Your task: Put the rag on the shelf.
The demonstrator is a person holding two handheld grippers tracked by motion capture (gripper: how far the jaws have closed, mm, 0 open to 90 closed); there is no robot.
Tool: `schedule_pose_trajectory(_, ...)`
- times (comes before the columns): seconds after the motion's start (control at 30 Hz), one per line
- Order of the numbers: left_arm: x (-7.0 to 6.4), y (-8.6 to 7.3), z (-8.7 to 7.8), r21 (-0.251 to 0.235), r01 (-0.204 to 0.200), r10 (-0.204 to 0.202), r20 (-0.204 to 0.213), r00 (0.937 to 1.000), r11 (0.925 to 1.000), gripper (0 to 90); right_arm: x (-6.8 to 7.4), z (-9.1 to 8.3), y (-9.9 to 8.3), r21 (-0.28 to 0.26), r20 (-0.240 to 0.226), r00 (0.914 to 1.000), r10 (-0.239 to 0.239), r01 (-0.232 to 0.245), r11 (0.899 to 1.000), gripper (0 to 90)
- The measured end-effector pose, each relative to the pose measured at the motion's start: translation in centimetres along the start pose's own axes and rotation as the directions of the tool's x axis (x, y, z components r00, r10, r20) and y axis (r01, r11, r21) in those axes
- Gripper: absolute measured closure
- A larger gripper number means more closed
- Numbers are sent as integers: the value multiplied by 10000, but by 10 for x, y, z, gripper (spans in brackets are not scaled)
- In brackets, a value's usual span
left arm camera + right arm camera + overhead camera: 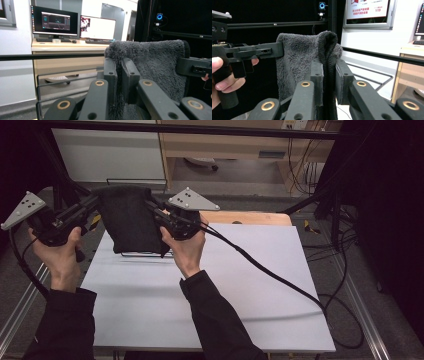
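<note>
Black-sleeved forearms enter the high view at 6 o'clock. Both the left gripper (pixel 92 202) and right gripper (pixel 152 210) clamp narrow on the top corners of 1 dark grey fluffy towel (pixel 131 222), which hangs above the white table (pixel 240 295) toward 11 o'clock.

One towel (pixel 131 220), two grippers, one rack (pixel 145 254)

A white table top (pixel 240 285) is seen, with a thin wire rack (pixel 145 254) at its far left. Beyond, a wooden desk (pixel 62 46) is topped by 2 monitors (pixel 53 21) and a keyboard (pixel 47 40).
</note>
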State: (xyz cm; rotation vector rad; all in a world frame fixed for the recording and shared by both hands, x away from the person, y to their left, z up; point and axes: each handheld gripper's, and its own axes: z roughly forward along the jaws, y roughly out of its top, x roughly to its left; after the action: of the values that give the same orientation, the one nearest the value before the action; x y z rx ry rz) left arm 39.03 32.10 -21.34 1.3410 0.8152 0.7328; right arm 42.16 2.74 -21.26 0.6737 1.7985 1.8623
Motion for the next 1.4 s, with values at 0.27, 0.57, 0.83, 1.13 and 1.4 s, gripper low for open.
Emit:
schedule_pose_trajectory(0.27, 5, 15, 1, -289, -69, 65, -137, 9999, 9996, 832, 2, 10, 14, -273, 117, 9999, -122, 125, 9995, 795)
schedule_pose_trajectory(0.57, 11, 30, 6, -513, -118, 107, -228, 9997, 9986, 831, 1, 18, 28, -447, 215, 9996, -181, 191, 9988, 795)
schedule_pose_trajectory(0.83, 16, 40, 11, -852, -119, 96, -274, 9996, 9963, 831, 0, 27, 44, -660, 301, 9984, -476, 495, 9966, 796)
schedule_pose_trajectory(1.13, 20, 56, 19, -832, -272, 235, -459, 9987, 9962, 831, -4, 37, 57, -769, 399, 9976, -568, 598, 9952, 797)
schedule_pose_trajectory(1.4, 31, 68, 26, -966, -60, 0, -617, 9981, 9953, 831, -6, 52, 69, -849, 481, 9960, -754, 793, 9932, 797)
